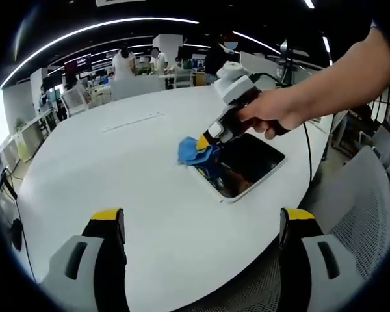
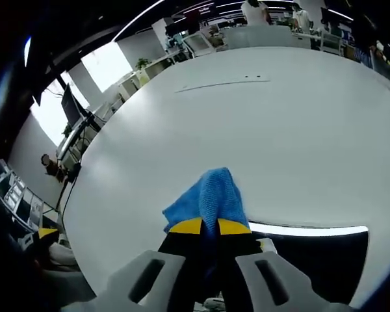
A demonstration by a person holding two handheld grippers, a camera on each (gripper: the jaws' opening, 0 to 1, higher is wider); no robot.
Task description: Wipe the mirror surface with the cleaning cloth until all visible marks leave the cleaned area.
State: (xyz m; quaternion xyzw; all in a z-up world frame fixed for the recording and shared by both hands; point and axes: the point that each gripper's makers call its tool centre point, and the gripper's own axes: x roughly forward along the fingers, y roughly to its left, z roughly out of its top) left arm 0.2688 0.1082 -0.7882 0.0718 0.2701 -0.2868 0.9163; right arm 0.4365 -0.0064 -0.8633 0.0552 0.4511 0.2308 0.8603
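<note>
Left gripper view: left gripper [image 1: 201, 224] held back over the near edge of the white table [image 1: 130, 169], jaws spread wide with nothing between them. Farther in, right gripper [image 1: 205, 146] gripped by a hand [image 1: 273, 117], pressing a blue cloth [image 1: 194, 151] onto the far-left corner of the mirror [image 1: 247, 166]. Mirror lying flat near the table's right edge, dark and reflective; marks on it too small to judge. Mesh chair [image 1: 357, 214] just beside the table.

Right gripper view: right gripper [image 2: 205, 227] with jaws clamped on the cloth [image 2: 208, 195], cloth bunched and sticking forward past the tips. Mirror [image 2: 318, 250] low and to the right, its bright edge just beside the jaws.

Likely risks: mirror sliding toward the table edge under a sideways wipe, since nothing pins it; cloth working loose from so narrow a pinch; yellow tips scraping glass if pressed too steeply.
</note>
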